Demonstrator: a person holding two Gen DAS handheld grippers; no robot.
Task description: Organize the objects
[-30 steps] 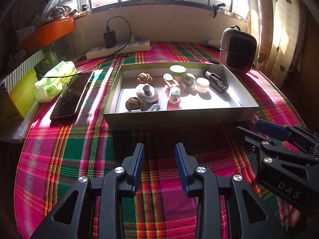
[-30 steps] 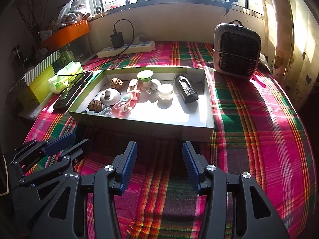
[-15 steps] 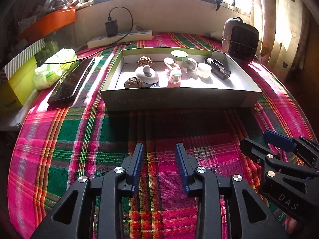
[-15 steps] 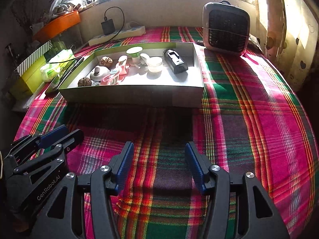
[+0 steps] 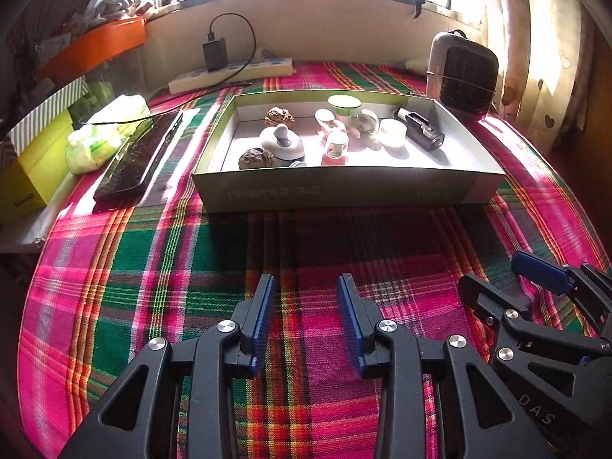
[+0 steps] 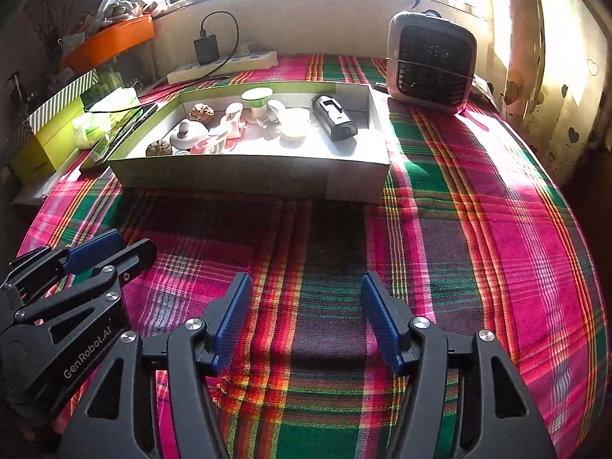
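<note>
Hovering over the plaid-clothed bench [image 5: 153,267], we keep our left hand-held gripper [image 5: 306,294] released and empty. Our right hand-held gripper [image 6: 304,294], jaws just widening, grasps nothing; the shallow grey cardboard box [image 6: 248,176] of trinkets lies at twelve o'clock.

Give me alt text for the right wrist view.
The open, empty right gripper, jaws just widened, hovers over plaid cloth before a shallow box of small items; left gripper lower left, heater behind.

2 walnuts [image 5: 281,116], 1 box [image 5: 344,191], 1 heater [image 5: 463,72], 1 pwr strip [image 5: 233,72]
</note>
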